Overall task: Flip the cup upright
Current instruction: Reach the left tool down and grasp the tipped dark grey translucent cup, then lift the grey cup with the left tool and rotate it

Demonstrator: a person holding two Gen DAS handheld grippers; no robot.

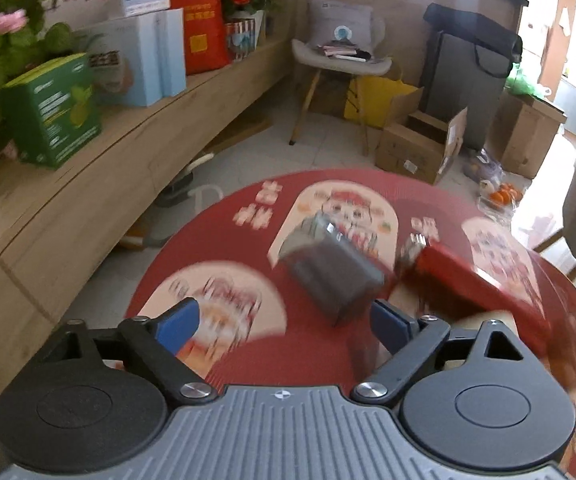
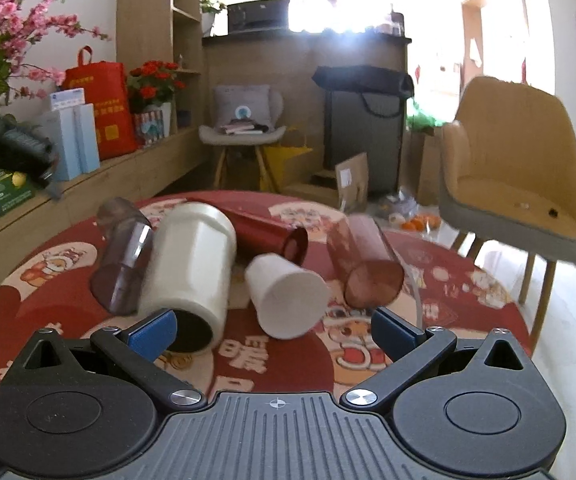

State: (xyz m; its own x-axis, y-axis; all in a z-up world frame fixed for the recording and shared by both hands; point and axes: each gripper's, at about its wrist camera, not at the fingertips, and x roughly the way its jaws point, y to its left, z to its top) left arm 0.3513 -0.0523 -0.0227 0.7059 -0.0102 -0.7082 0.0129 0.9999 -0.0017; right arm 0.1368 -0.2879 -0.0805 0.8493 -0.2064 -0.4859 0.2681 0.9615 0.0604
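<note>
We see five cups on their sides on the round red table [image 2: 48, 280], none upright. Taking the big white cup [image 2: 192, 264] as landmark: it lies w/ its dark mouth toward the right-wrist cam, just beyond the right gripper's [image 2: 272, 330] left blue pad. Smoky grey clear cup [image 2: 122, 260] lies touching its left side. Small white cup [image 2: 288, 296] lies just right of it, base toward cam, tilted. Dark red cup [image 2: 268, 228] lies behind, betw. big white cup and small white one, open end facing right. Clear reddish cup [image 2: 368, 264] lies further right, near small white cup, apart from it. Right gripper fingers spread wide, nothing betw. them, hovering at the table's near edge. In left-wrist view, heavy motion blur: a grey cup [image 1: 328, 268] lies on its side ahead of the left gripper [image 1: 284, 322], red cup [image 1: 476, 276] just right of it; can't tell contact. Left gripper fingers also wide apart, holding nothing. Off-table, rel. to big white cup: wooden shelf [image 2: 128, 172] w/ boxes and flowers to the left, yellow armchair [image 2: 520, 176] well to the right, grey chair [image 2: 244, 132] behind.
</note>
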